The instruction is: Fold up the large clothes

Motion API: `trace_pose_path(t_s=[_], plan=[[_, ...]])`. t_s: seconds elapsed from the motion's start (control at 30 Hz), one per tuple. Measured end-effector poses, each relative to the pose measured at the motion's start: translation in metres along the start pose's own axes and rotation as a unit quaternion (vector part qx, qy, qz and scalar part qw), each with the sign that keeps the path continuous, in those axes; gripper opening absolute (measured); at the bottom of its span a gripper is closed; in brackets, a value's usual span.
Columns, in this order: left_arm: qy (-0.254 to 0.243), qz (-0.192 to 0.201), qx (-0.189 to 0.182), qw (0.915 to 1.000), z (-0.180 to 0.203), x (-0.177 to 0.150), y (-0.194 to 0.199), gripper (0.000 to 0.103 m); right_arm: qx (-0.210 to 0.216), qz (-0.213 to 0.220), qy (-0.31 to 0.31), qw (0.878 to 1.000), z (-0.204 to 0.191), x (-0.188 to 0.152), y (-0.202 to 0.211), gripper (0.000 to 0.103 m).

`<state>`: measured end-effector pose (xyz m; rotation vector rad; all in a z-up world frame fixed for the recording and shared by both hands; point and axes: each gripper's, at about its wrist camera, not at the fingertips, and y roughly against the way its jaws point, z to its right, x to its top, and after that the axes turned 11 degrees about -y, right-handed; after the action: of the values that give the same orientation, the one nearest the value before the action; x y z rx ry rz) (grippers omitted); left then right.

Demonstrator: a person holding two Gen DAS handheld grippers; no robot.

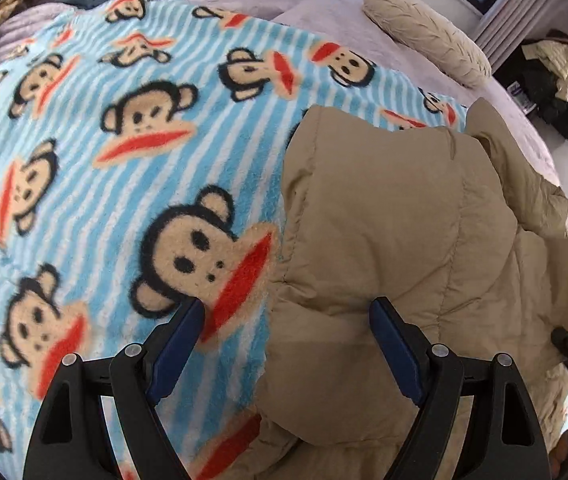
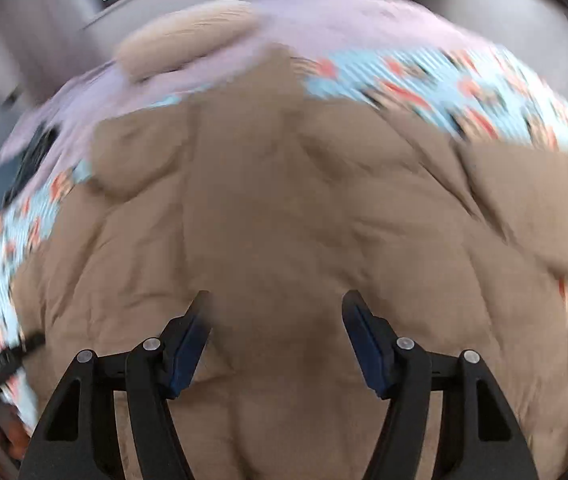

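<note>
Your left claw [image 1: 286, 310] hangs released over the jacket [image 1: 396, 216] edge and blanket [image 1: 84, 160]. Your right claw [image 2: 276, 304], released, empty; jacket blurred, its lower part cut off.

The puffer jacket [image 1: 396, 220] is plain tan, quilted in stitched panels; the fleece blanket [image 1: 96, 152] carries pale blue and white stripes with brown-and-cream monkey faces and red mouths. The bedsheet [image 1: 324, 4] is lilac; the pillow [image 1: 428, 36] beige.
</note>
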<state>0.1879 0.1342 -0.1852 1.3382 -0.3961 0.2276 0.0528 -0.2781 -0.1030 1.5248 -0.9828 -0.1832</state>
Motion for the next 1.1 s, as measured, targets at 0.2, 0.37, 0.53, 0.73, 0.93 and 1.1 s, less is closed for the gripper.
trace_pose_path(t_s=[0.2, 0.37, 0.53, 0.73, 0.93, 1.1], plan=[[-0.030, 0.040, 0.037, 0.9980, -0.007, 0.021, 0.034, 0.062, 0.041, 0.008, -0.071, 0.997, 0.044, 0.018, 0.032, 0.061], [-0.053, 0.038, 0.023, 0.9976, 0.005, 0.044, 0.029, 0.038, 0.098, -0.035, 0.016, 0.994, 0.001, 0.029, 0.017, 0.018], [-0.101, 0.024, 0.056, 0.9931, 0.042, 0.039, -0.005, 0.038, 0.030, -0.067, 0.075, 0.994, 0.000, 0.011, -0.026, 0.014], [-0.101, 0.018, 0.068, 0.9924, 0.047, 0.034, -0.020, 0.042, 0.054, -0.074, 0.041, 0.995, 0.039, 0.010, -0.023, 0.002], [-0.091, 0.021, 0.068, 0.9933, 0.055, 0.036, 0.022, 0.042, 0.057, -0.070, -0.018, 0.996, 0.081, 0.022, 0.012, 0.009], [-0.112, 0.009, 0.050, 0.9924, 0.088, 0.015, 0.049, 0.042, 0.073, -0.090, -0.078, 0.990, 0.119, 0.018, 0.035, 0.021]])
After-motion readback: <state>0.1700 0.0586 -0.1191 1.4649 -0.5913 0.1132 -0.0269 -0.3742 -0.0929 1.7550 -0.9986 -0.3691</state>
